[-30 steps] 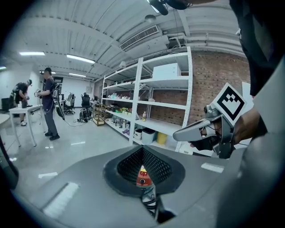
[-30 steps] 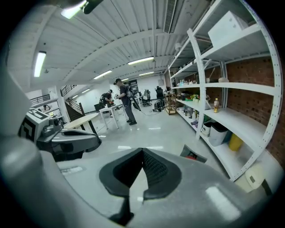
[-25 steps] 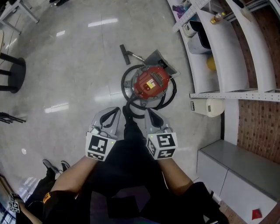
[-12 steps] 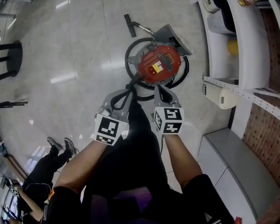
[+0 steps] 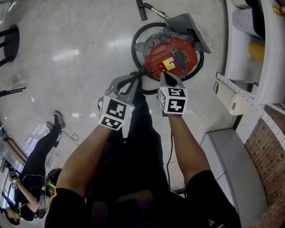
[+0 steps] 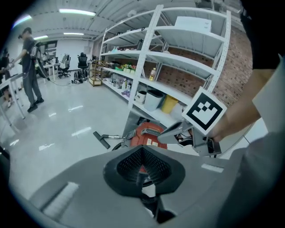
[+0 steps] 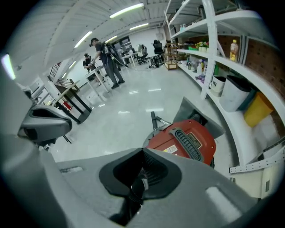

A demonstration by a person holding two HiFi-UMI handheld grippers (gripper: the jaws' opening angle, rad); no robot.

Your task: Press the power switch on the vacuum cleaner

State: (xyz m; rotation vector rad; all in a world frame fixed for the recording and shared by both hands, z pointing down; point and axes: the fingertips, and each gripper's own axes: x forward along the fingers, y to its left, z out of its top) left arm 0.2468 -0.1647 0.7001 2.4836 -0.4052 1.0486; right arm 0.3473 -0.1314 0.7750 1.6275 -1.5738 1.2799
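Note:
The red round vacuum cleaner [image 5: 173,57] stands on the floor with its black hose [image 5: 136,42] coiled around it. A black grille and a yellow label sit on its top; I cannot pick out the power switch. My right gripper [image 5: 166,76] is shut, its tip over the near rim of the red body. My left gripper [image 5: 125,82] is also shut and hangs above the hose, left of the vacuum. In the right gripper view the vacuum cleaner [image 7: 187,139] lies just beyond the closed jaws of the right gripper [image 7: 142,150]. The left gripper [image 6: 142,148] looks at the vacuum cleaner [image 6: 149,133] too.
White shelving [image 5: 267,67] runs along the right, with a white appliance [image 5: 234,103] and a grey low cabinet [image 5: 229,160] at its foot. The floor nozzle [image 5: 141,9] and a grey flat part [image 5: 189,23] lie beyond the vacuum. A person [image 5: 40,156] stands at the lower left.
Both grippers have moved forward toward the vacuum, which now looks larger and closer. The right gripper's tip has reached the red body's near rim.

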